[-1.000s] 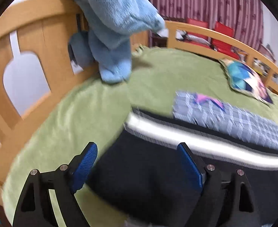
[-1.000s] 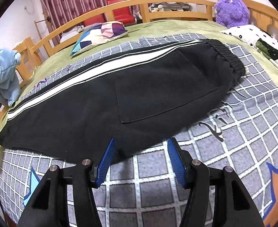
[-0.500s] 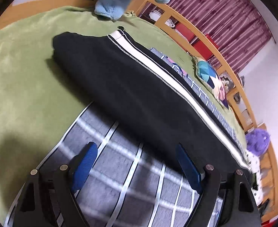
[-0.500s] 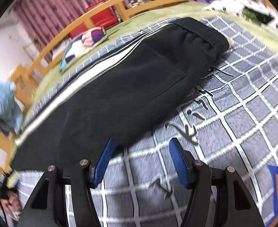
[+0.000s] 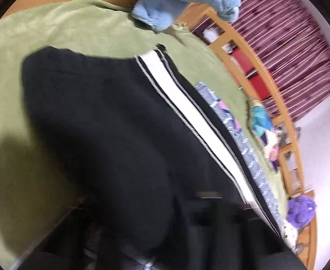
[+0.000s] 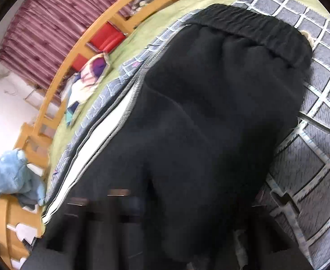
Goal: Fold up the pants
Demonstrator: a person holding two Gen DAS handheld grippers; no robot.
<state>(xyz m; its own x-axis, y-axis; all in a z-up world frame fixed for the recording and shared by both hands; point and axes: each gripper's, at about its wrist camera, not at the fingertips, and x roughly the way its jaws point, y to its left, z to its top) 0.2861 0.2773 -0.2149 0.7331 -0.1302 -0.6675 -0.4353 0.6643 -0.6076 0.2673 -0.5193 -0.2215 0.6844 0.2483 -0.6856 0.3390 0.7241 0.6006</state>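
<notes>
Left and right wrist views. The pants lie lengthwise on the checked blanket and green bedcover, long axis running from lower centre to upper right in the right view. The left gripper, lost in blur at the lower edge of its frame, is together on the dark cloth near the cuff; the cuff end sits upper left there. The right gripper, equally blurred, is closing at the near edge toward the waistband, with black cloth seemingly between its jaws. Pants: black, thick, soft, with a white side stripe, a gathered elastic waist, already doubled leg on leg
</notes>
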